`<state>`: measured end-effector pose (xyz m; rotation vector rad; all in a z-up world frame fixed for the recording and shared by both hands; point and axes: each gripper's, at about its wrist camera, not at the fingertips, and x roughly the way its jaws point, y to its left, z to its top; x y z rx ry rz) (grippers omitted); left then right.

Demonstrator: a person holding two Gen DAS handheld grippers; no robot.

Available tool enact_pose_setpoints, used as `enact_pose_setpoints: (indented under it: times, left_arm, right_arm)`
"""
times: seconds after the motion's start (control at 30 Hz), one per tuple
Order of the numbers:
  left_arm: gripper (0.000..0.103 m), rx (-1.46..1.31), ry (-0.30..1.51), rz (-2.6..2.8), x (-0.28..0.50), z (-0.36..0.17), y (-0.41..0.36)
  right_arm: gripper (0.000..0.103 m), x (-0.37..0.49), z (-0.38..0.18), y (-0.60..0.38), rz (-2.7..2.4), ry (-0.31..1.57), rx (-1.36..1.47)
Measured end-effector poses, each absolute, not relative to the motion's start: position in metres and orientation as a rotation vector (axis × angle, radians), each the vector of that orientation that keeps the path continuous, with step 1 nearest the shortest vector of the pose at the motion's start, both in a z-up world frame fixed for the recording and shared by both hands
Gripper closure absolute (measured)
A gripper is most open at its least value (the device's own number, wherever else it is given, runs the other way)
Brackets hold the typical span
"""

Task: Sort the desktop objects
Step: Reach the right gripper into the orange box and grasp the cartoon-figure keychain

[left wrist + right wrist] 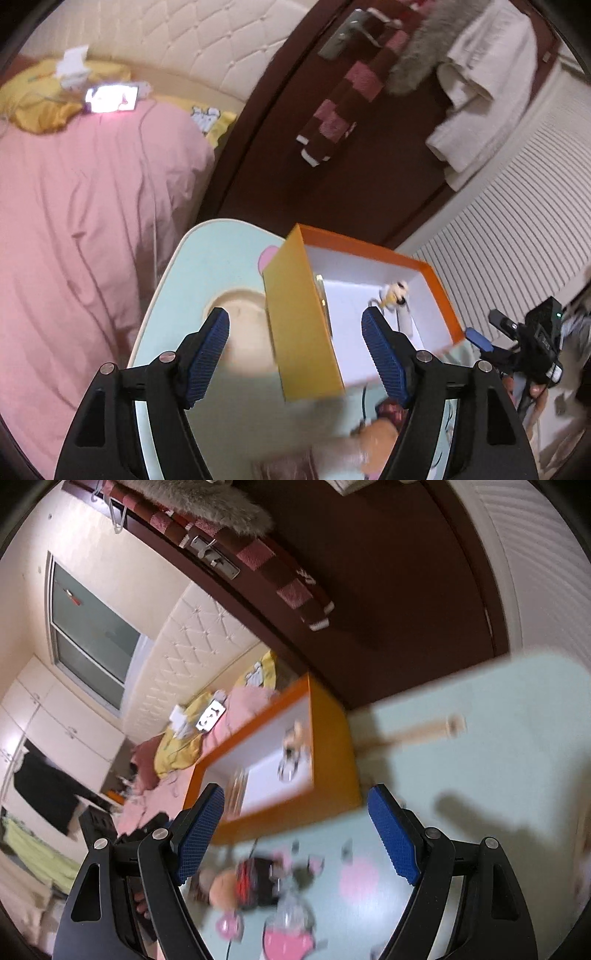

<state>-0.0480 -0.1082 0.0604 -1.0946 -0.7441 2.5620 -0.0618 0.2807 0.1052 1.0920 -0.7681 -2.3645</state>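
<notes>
Bedroom setting, pink bedding point(92, 206) and a dark door point(351, 177) behind; pale green table point(207, 273) carries an orange box point(306, 332) with a white inside; a small toy figure point(395, 293) already lies in the box, other bits beside it too blurred to name. Near the table edge closest to me sits loose clutter point(258, 886): something black and red, pink pieces, a round tan thing; both views are smeared.

My left gripper point(295, 354) is spread wide and empty, straddling the box's near wall; my right gripper point(295, 830) is likewise spread, holding nothing, above the clutter.

Risks, as I judge them: left finger could nudge the light box along or off the table; right could pinch two tangled pieces at once; blur suggests haste, so a mis-aimed grab is likely.
</notes>
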Motion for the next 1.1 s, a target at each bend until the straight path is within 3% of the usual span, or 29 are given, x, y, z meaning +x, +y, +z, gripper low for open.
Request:
enact_pose_setpoints:
  times: [0.2, 0.53, 0.73, 0.9, 1.1]
  left_arm:
    - [0.029, -1.139, -0.824, 2.45, -0.08, 0.053, -0.106]
    - [0.027, -1.124, -0.731, 2.417, -0.082, 0.055, -0.08]
    - [0.027, -1.053, -0.798, 2.479, -0.068, 0.069, -0.098]
    - [0.027, -0.976, -0.797, 2.507, -0.052, 0.088, -0.111]
    - [0.027, -0.959, -0.805, 2.51, -0.036, 0.092, -0.122]
  right_arm:
    - [0.022, -0.128, 0.082, 0.266, -2.191, -0.803, 1.282]
    - [0.02, -0.089, 0.075, 0.253, -2.133, -0.831, 1.321]
    - [0.02, -0.09, 0.108, 0.247, -2.384, -0.575, 1.329]
    - [0.02, -0.113, 0.139, 0.201, -2.42, -0.194, 1.381]
    - [0.026, -0.148, 0.118, 0.139, -2.355, 0.122, 1.537]
